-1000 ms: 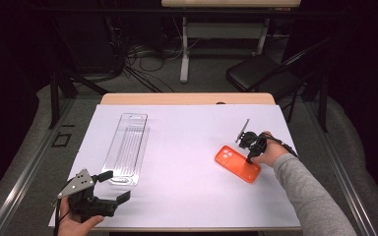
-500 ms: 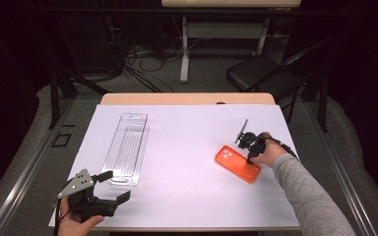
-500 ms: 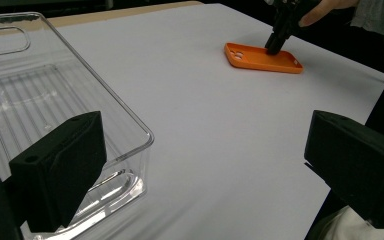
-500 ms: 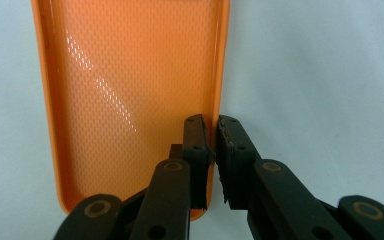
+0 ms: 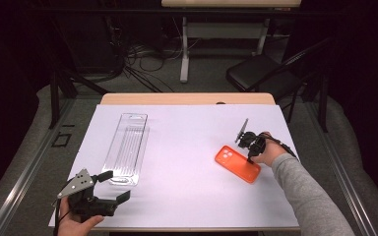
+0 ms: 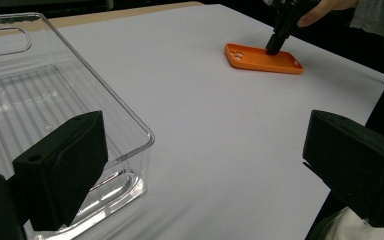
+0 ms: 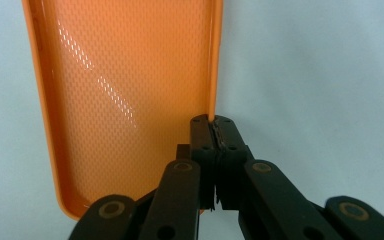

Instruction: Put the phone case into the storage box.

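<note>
The room is dark, with cables and a folding chair behind, and the light tabletop [image 5: 187,147] carries few things. The orange phone case [image 5: 237,163] lies flat with its hollow side up, directly under the fingers of the right gripper [image 5: 249,158]. In the right gripper view these fingers [image 7: 203,142] have just been closing and now stand pressed together on the thin side wall of the case, one inside the hollow and one outside. So the rim is pinched, and the case still rests on the tabletop.

To do this step well, I think the pinch must stay firm, because the wall is soft and thin and could slip out. A slow, straight lift would keep the case from swinging.

Far to the other side of the pinching fingers, the left gripper [image 5: 109,186] waits near the front edge. Its fingers [image 6: 60,172] are wide apart and hold nothing. The clear plastic tray [image 5: 128,147] lies just beside one of them.

I can read no brand, label or writing on the case or the tray.
</note>
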`<state>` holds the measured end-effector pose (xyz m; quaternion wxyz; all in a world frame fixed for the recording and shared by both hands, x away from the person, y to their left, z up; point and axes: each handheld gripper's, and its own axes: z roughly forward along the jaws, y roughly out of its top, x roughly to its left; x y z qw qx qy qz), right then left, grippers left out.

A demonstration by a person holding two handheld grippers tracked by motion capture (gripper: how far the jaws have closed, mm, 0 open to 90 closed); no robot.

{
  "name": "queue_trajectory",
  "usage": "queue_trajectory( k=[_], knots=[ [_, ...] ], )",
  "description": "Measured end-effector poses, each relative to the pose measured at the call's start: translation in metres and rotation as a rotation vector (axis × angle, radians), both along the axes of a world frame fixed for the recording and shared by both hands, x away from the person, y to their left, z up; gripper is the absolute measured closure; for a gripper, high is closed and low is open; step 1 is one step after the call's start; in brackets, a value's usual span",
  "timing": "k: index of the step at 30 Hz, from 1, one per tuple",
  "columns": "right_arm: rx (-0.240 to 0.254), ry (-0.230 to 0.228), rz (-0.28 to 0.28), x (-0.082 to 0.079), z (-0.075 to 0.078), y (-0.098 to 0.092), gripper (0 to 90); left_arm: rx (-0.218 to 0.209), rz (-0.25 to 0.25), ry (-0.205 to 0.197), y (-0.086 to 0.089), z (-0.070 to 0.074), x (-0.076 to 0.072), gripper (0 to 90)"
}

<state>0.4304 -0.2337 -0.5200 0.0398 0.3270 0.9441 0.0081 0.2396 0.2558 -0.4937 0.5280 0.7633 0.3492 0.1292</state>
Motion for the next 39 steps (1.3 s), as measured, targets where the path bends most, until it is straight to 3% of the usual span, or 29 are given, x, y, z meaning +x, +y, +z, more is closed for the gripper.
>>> queue_trajectory(
  k=[3, 4, 22, 29, 31, 33, 39],
  knots=[
    [-0.003, 0.005, 0.004, 0.0002, 0.0006, -0.0004, 88.9, 0.0, 0.001, 0.0, -0.0001, 0.0001, 0.0, 4.4],
    [0.025, -0.01, -0.007, -0.0008, -0.0018, -0.0011, 88.9, 0.0, 0.0, 0.0, -0.0001, 0.0, 0.0, 4.5],
    [0.002, 0.008, -0.006, 0.0001, 0.0016, -0.0014, 89.3, 0.002, 0.001, -0.001, -0.0001, -0.0002, 0.0001, 4.5],
    [0.025, -0.006, -0.014, -0.0007, 0.0005, -0.0019, 89.5, 0.002, 0.0, -0.002, -0.0001, -0.0003, 0.0002, 4.5],
    [0.06, -0.029, -0.019, -0.0015, -0.0018, -0.0026, 89.5, 0.001, 0.001, -0.002, -0.0001, -0.0004, 0.0002, 4.5],
    [0.019, -0.002, -0.009, -0.0003, 0.0023, -0.0021, 89.5, 0.002, 0.002, -0.002, -0.0001, -0.0005, 0.0002, 4.5],
    [0.043, -0.017, -0.014, -0.0012, 0.0007, -0.0029, 89.6, 0.004, 0.0, -0.001, -0.0002, -0.0004, 0.0002, 4.5]
  ],
)
